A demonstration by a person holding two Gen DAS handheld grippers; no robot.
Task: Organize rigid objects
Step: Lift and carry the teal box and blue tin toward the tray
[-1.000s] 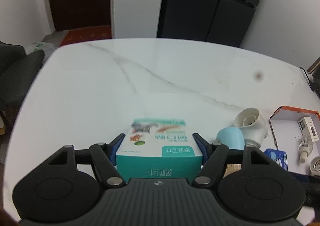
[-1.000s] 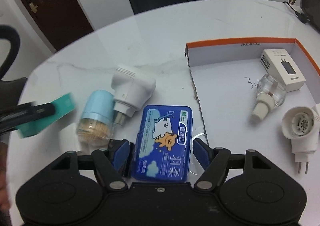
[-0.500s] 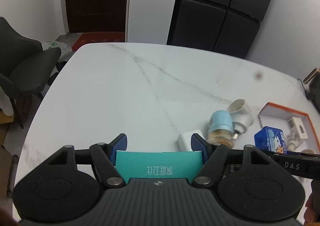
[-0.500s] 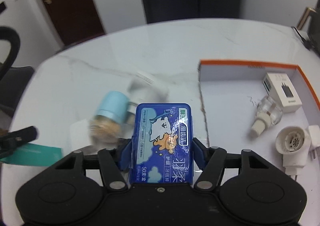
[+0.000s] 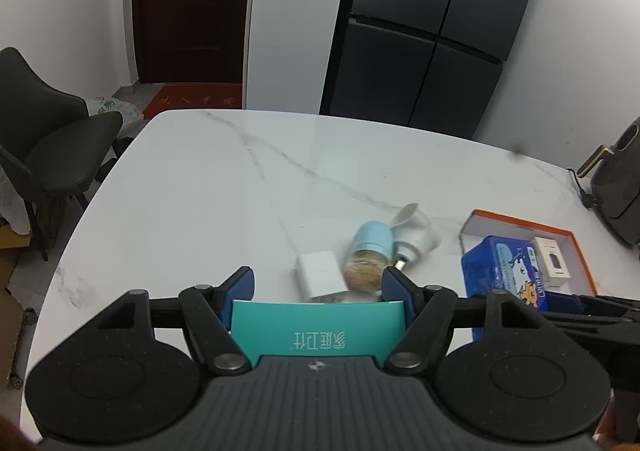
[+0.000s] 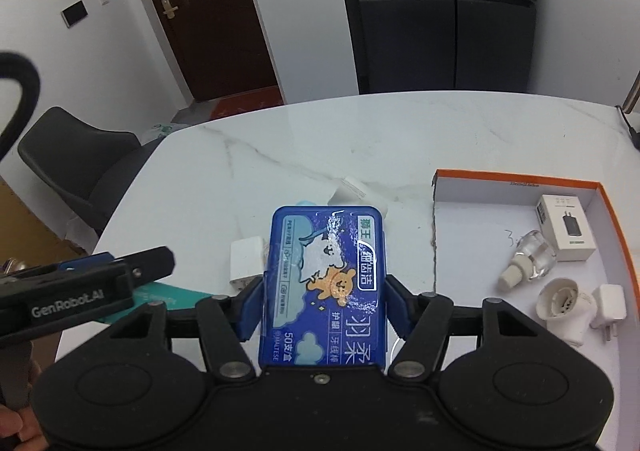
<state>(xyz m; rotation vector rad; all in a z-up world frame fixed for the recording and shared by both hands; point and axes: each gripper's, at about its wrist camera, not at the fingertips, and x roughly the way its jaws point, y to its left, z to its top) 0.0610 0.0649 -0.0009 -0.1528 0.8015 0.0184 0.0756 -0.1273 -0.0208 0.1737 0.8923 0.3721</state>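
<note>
Left wrist: your left claw clamps a teal box; ahead, a jar and plugs wait on the desk.

Right wrist: your right claw, just closed, grips a blue case; right of it, the tray holds four items.

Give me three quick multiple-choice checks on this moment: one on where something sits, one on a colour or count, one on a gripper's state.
1. Where is the white charger box?
A. in the orange-rimmed tray
B. on the chair
C. in the left gripper

2. What colour is the box in the left gripper?
A. red
B. teal
C. black

3. What is the right gripper doing?
A. standing open over nothing
B. pressing on a glass bottle
C. clamping the blue floss-pick case

Answers: 1 A, it lies inside the tray's far corner. 2 B, the teal box sits between the pads. 3 C, both pads press the case's sides, held above the table.
</note>
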